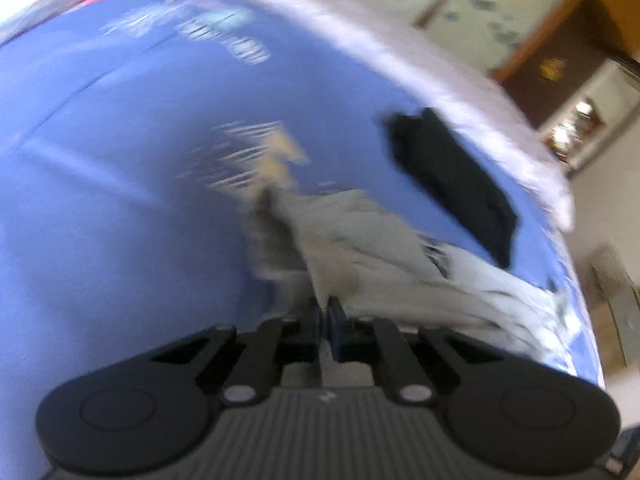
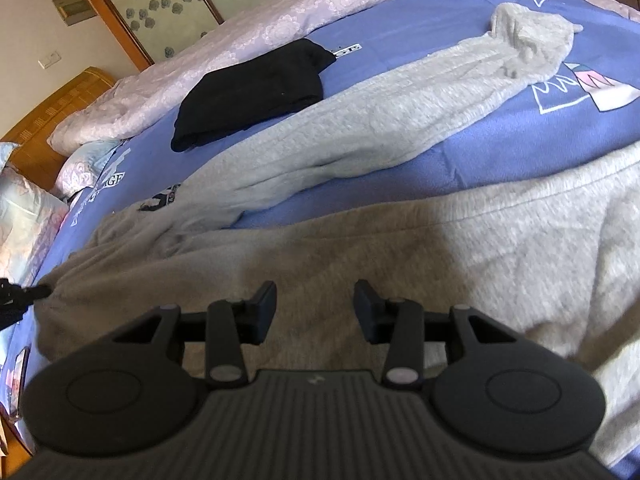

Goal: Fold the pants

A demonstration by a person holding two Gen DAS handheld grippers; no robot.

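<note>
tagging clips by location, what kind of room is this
Most likely a bedroom. The grey pants lie on a bed with a blue sheet, a pink quilt is bunched along its far side, and a wooden headboard stands at one end.

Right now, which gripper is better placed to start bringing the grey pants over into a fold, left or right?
Left. The left gripper is already shut on the grey pants, so it can carry that edge over. The right gripper hangs open above the fabric, holding nothing.
</note>
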